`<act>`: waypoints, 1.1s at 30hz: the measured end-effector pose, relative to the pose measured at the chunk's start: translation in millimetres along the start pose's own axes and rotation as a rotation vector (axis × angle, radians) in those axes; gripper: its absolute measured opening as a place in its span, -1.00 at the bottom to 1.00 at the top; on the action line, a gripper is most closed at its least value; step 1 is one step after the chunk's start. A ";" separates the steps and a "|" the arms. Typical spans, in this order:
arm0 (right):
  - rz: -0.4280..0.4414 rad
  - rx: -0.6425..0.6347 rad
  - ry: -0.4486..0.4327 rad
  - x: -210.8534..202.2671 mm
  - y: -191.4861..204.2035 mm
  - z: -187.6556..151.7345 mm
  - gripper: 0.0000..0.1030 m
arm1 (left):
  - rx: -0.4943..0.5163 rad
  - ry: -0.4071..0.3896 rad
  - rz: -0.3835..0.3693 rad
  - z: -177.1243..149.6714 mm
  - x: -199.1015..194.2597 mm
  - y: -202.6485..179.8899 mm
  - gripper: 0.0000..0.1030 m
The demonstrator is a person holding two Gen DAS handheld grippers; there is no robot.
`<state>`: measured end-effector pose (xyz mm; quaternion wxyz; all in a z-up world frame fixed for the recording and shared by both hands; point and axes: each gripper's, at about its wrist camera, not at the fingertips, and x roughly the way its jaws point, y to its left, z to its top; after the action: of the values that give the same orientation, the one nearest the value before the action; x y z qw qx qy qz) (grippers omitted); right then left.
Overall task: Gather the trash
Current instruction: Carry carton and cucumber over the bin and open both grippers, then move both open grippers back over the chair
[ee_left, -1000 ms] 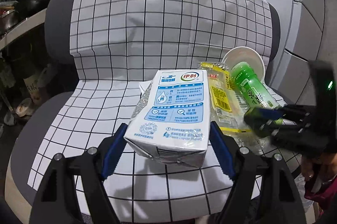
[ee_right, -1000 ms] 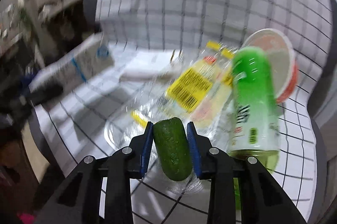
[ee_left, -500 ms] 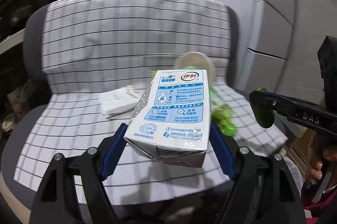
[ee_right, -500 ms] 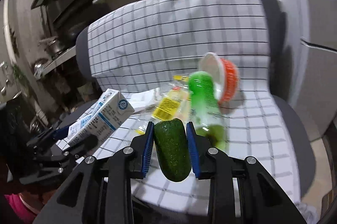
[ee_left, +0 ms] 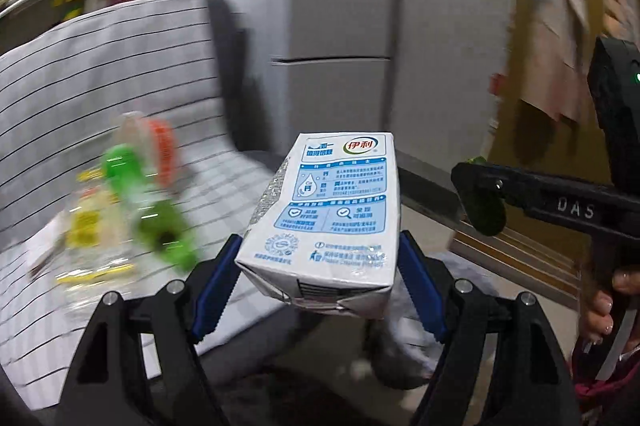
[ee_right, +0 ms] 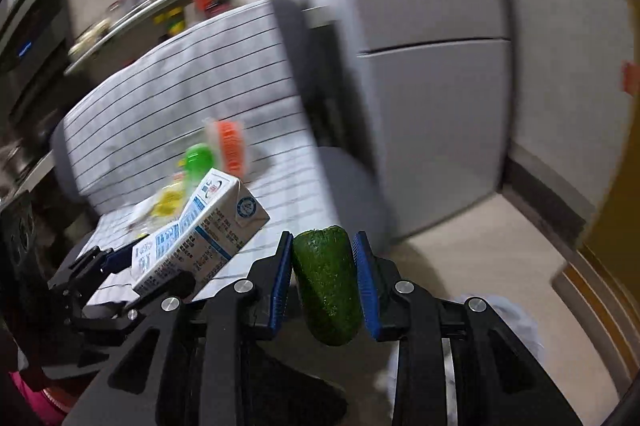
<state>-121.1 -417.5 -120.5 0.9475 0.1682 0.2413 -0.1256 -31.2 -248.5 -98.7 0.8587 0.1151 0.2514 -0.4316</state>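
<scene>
Carry step, by the look of it: both pieces lifted off the chair [ee_left: 224,186], heading toward a crumpled white-lined bag or bin [ee_left: 400,342] low on the floor, only partly seen past the tongs. Next move prob. calls for bringing each load over that opening, then letting go; carton first, being bulkier.

Chair: grey padded, draped w/ white black-grid cloth [ee_left: 100,74], soft & creased. Left on seat near its front edge, blurred: green plastic bottle [ee_left: 160,214] lying down, orange-and-white tub [ee_left: 160,142] tipped on its side, clear wrapper w/ yellow label [ee_left: 86,226].

Milk carton [ee_left: 328,218]: rectangular, waxy white-blue card, base folds showing, clenched by left tongs [ee_left: 318,284] across its wide faces, tilted, in the air past chair's front edge.

Green veg piece [ee_right: 326,282]: stubby, rounded end, pebbly skin, maybe cucumber; gripped between blue ribbed pads of right tongs [ee_right: 324,280], over the floor.
</scene>
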 end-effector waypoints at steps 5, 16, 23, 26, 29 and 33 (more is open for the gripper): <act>-0.106 0.114 -0.031 -26.3 -55.7 -14.1 -0.39 | 0.112 0.049 -0.117 -2.4 28.2 -50.6 0.45; -0.195 0.273 0.019 -14.3 -129.8 -44.8 -0.39 | 0.271 0.267 -0.253 -25.2 104.7 -115.5 0.46; -0.193 0.352 0.073 2.7 -157.9 -53.8 -0.30 | 0.280 0.324 -0.272 -25.4 131.4 -130.1 0.63; -0.195 0.361 0.074 4.3 -160.6 -53.5 -0.16 | 0.267 0.320 -0.269 -23.5 132.1 -124.9 0.70; -0.198 0.339 0.068 3.1 -156.0 -49.5 -0.15 | 0.221 0.302 -0.252 -17.9 127.0 -109.3 0.70; -0.187 0.296 0.065 1.2 -141.5 -42.7 -0.15 | 0.173 0.265 -0.208 -11.0 113.0 -86.2 0.70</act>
<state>-183.0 -530.6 -192.9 0.8883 0.2868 0.2651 -0.2418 -47.1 -372.9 -166.3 0.7557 0.2178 0.3346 -0.5192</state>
